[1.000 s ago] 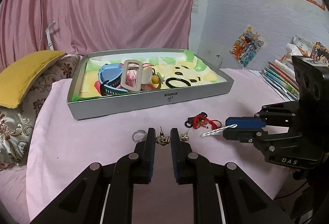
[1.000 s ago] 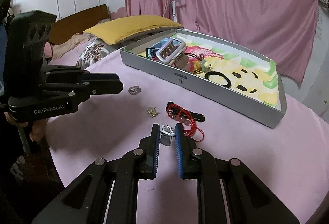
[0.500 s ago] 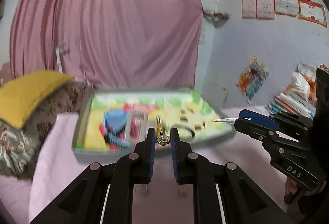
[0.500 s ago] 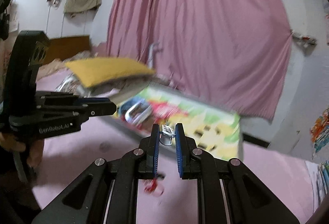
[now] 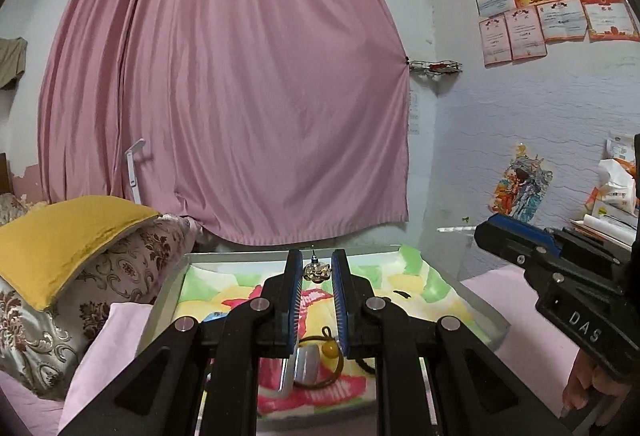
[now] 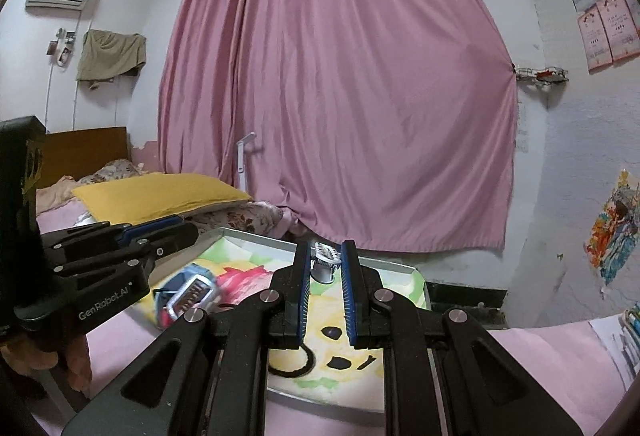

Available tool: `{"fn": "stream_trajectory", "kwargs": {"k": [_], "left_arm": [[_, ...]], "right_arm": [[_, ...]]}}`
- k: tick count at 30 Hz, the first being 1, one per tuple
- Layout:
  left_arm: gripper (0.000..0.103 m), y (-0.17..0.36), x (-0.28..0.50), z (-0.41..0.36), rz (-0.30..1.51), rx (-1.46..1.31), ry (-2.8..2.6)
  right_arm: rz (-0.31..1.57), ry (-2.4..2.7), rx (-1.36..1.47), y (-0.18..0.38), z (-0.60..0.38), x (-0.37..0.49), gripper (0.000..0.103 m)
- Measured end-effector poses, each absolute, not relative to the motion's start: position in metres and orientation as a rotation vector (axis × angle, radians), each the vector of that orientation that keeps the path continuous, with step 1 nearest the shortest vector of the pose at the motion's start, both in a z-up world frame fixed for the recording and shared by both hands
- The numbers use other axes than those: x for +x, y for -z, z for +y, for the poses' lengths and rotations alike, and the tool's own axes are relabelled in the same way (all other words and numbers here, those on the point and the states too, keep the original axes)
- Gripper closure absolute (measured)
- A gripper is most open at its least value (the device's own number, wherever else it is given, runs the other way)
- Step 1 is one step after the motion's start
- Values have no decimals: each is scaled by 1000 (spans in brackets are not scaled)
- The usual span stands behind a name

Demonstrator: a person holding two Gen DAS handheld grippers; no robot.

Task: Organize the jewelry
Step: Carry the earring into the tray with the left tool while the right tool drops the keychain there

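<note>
Presently, item one: the left gripper (image 5: pixel 316 272), which I held pinched nearly closed on a small gold-coloured filigree earring with a thin post (image 5: pixel 317 270). I kept it clamped at the very fingertips, above the shallow grey cardboard tray with the bright cartoon-printed lining (image 5: pixel 168 296), so that I judged a release would drop it inside and not on the pink cloth.

Item two: the right gripper (image 6: pixel 325 263), likewise narrowed to a slim gap around a small silver ribbed ring (image 6: pixel 326 262), gripped at the tips over the far half of the same tray (image 6: pixel 404 268). I judged both pieces were held high and clear of the tray's contents to avoid snagging.

Item three, already in the tray: a blue wristwatch with a silver rectangular face (image 6: pixel 188 294), a black elastic hair loop (image 6: pixel 290 362), and a brown cord with an amber bead (image 5: pixel 330 347).

View notes. Only the left wrist camera showed the earring in its own jaws, the bead cord and the right gripper's side (image 5: pixel 560 276), with a thin silver tip (image 5: pixel 452 229) poking from that gripper. Only the right wrist camera showed the ring clearly, the watch face, the hair loop, and the left gripper's body (image 6: pixel 104 260) beside the tray's near left wall.
</note>
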State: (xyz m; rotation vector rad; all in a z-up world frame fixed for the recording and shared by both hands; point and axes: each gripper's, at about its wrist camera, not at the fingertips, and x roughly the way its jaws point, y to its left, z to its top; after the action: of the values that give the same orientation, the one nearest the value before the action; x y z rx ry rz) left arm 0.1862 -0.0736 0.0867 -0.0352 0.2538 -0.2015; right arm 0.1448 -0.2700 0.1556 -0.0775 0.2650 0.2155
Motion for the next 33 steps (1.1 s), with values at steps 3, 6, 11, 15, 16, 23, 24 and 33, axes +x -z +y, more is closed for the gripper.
{"fn": "stream_trajectory", "kwargs": {"k": [3, 6, 11, 15, 16, 23, 24, 33], "left_arm": [[89, -84, 194, -78, 271, -25, 206], [89, -80, 200, -81, 302, -18, 213], [89, -69, 213, -80, 396, -10, 224], [89, -60, 221, -80, 476, -6, 255], [89, -57, 223, -81, 497, 1, 265], [89, -48, 230, -87, 586, 15, 325], [89, -47, 231, -87, 597, 14, 334], [89, -42, 232, -93, 655, 49, 361]], "right_arm": [[283, -211, -73, -150, -267, 152, 90], [305, -210, -69, -144, -266, 160, 90], [372, -205, -59, -133, -268, 174, 90], [472, -215, -36, -120, -275, 188, 90], [493, -220, -30, -117, -276, 191, 90], [655, -272, 29, -92, -287, 213, 90], [675, -279, 42, -88, -288, 217, 90], [738, -302, 53, -75, -285, 221, 90]]}}
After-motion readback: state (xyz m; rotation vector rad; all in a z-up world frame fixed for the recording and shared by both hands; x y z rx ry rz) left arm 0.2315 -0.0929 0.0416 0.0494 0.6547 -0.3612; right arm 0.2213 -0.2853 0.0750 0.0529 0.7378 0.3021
